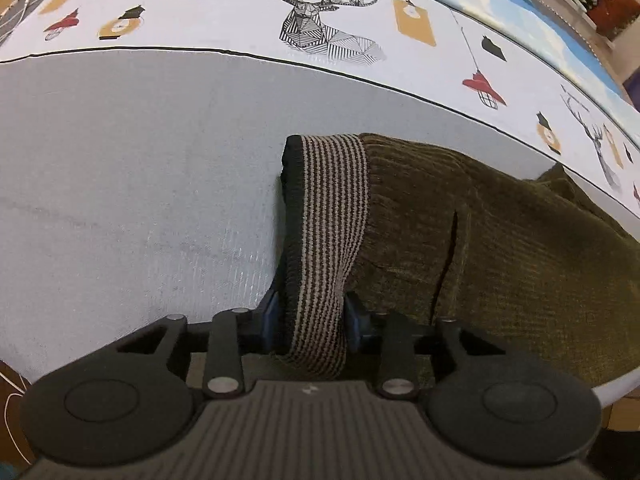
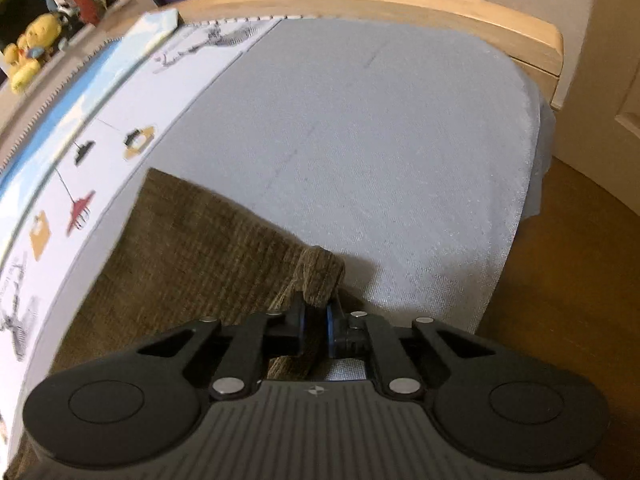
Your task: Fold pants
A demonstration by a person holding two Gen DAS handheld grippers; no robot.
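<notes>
The soft, limp corduroy pants [image 1: 460, 216] were pinched by both: left hand-held gripper [image 1: 310, 320] on the striped waistband [image 1: 332, 220], right hand-held gripper [image 2: 316, 320] on a bunched corner.

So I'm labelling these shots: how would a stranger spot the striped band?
Start at the grey bed sheet, then the olive corduroy pants lying on it. The band caps their left end: tan and black stripes, unlike the plain olive cloth.

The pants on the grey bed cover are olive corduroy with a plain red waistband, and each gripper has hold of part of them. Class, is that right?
Not quite. The waistband is striped tan and black, not plain red, as the left wrist view shows. The rest stands: the pants are olive corduroy on the grey bed cover, the left gripper grips the waistband, the right gripper a fold.
</notes>
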